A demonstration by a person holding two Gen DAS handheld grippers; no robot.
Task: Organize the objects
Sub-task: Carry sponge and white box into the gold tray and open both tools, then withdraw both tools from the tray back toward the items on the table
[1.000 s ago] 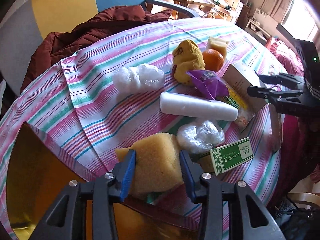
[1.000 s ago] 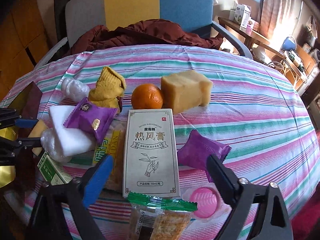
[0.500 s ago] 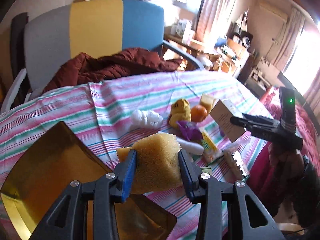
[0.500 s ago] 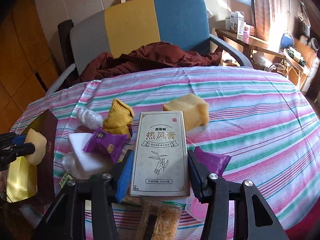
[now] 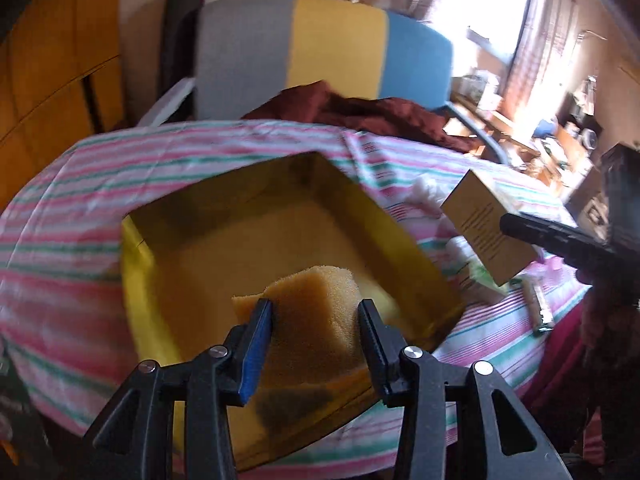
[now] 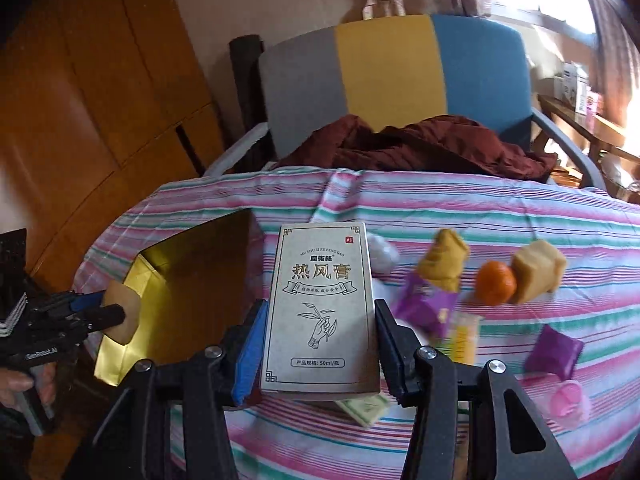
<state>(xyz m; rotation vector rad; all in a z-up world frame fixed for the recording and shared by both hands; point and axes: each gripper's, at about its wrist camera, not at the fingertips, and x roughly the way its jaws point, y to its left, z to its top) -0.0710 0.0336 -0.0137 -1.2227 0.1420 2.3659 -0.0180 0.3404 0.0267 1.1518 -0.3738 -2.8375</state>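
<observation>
Now, sponge: the left gripper pinches the yellow sponge between both pads and holds it over the open gold box; a second ago the sponge was still on the striped tablecloth beside the box.
Carton: the right gripper has just been closing, and its pads now clamp the sides of the grey printed carton, lifted clear of the pile it lay in.
Carton's place: in the air near the box's right wall, not yet above the opening.
Box: nothing lies on its floor yet.
Left on the cloth: orange, tan foam block, purple packets and other small items, well apart from the box.
Meaning: two items are lifted together; my judgement is the sponge goes in first, the carton after.
Risk: both grippers converge on one opening and could bump.
</observation>
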